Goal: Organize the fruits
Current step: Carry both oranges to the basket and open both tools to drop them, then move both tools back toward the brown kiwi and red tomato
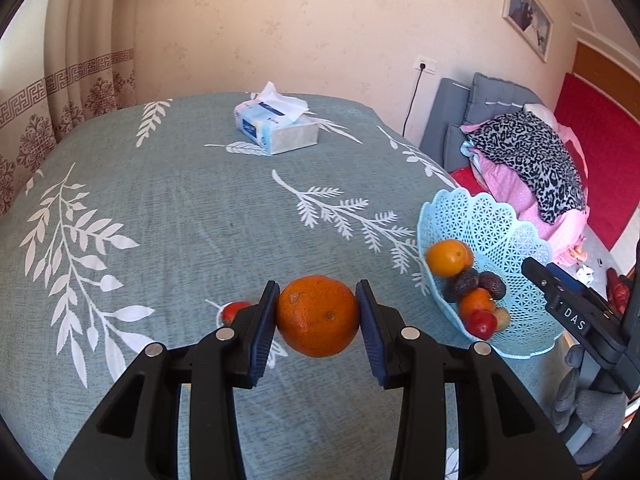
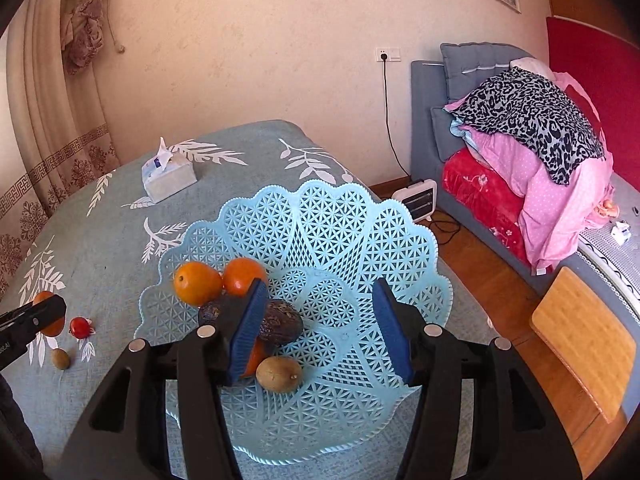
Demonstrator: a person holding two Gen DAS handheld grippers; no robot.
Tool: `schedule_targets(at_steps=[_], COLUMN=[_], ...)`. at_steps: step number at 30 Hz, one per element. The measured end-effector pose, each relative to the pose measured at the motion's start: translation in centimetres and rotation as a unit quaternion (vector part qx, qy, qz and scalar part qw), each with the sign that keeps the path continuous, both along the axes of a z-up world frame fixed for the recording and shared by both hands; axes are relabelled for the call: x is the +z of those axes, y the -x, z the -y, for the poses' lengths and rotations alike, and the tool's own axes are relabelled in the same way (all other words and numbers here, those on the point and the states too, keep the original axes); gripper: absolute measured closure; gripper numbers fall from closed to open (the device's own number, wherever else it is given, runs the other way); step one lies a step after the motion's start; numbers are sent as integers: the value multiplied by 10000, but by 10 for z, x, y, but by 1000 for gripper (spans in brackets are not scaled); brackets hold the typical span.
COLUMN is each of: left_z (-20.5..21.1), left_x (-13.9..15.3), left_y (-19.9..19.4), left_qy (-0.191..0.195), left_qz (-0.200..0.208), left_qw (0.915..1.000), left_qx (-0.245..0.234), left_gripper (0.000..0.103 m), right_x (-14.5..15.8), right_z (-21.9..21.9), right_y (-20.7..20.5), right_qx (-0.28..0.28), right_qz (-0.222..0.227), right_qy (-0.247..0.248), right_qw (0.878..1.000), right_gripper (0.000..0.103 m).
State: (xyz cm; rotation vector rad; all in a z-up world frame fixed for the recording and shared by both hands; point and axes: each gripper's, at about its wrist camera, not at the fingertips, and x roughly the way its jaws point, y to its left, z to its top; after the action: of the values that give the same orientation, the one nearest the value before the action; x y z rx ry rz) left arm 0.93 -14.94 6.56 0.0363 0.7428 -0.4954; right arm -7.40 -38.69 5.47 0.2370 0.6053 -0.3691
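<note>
1. the left gripper (image 1: pixel 318 316) holds a large orange (image 1: pixel 318 315) between its two blue pads (image 1: pixel 266 332), one pad pressed to each side of the fruit.
2. just left of the left gripper's left finger, partly hidden behind it, a small red fruit (image 1: pixel 234 311) lies on the tablecloth (image 1: pixel 180 208).
3. to the right of the left gripper stands a light blue lattice basket (image 1: pixel 496 228) — in it lie another orange (image 1: pixel 448 258), two dark wrinkled fruits (image 1: pixel 478 282), a smaller orange fruit, a red one and a brownish one.
4. the right gripper (image 2: pixel 320 328) hangs over the basket with its jaws spread wide and nothing between them.
5. its left pad (image 2: pixel 248 328) stands in front of the pile of fruit; a dark wrinkled fruit (image 2: pixel 282 322) sits just inside it, and a brown kiwi (image 2: pixel 279 374) lies a little nearer the camera.
6. far to the left of the right gripper, on the cloth, lie a red fruit (image 2: pixel 79 327) and a second kiwi (image 2: pixel 61 359) — well apart from the basket.
7. ahead of both grippers, at the far side of the table, sits a tissue box (image 1: pixel 276 130).
</note>
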Motion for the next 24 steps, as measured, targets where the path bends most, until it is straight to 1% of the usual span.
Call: schedule_targets(at_steps=[4, 6, 13, 17, 18, 19, 20, 21, 24], left_z=[27, 40, 76, 89, 91, 91, 90, 86, 75], left_x=[-1, -1, -3, -6, -7, -7, -7, -5, -3], left_y=[5, 8, 12, 12, 13, 13, 13, 13, 10], left_qy=[-71, -83, 46, 103, 110, 126, 183, 268, 330], left_qz=[27, 34, -94, -198, -228, -252, -229, -159, -115], left_qw=[9995, 9990, 9952, 9921, 9913, 9910, 9914, 9922, 9936], left_qx=[-293, -445, -972, -1238, -1291, -1307, -1277, -1211, -1076], left_gripper=[63, 63, 63, 63, 61, 44, 36, 32, 32], right_x=[3, 3, -1, -3, -3, -4, -4, -5, -5], right_z=[2, 6, 11, 10, 10, 10, 10, 10, 10], right_y=[4, 7, 8, 6, 6, 5, 5, 4, 5], right_qx=[-72, -121, -190, -163, -161, -160, -164, -171, -187], right_qz=[82, 118, 80, 53, 45, 38, 34, 31, 28], right_qy=[90, 60, -53, -53, -58, -62, -60, -61, -68], right_qw=[9999, 9998, 9998, 9998, 9998, 9998, 9998, 9998, 9998], right_gripper=[46, 45, 45, 45, 45, 45, 45, 45, 45])
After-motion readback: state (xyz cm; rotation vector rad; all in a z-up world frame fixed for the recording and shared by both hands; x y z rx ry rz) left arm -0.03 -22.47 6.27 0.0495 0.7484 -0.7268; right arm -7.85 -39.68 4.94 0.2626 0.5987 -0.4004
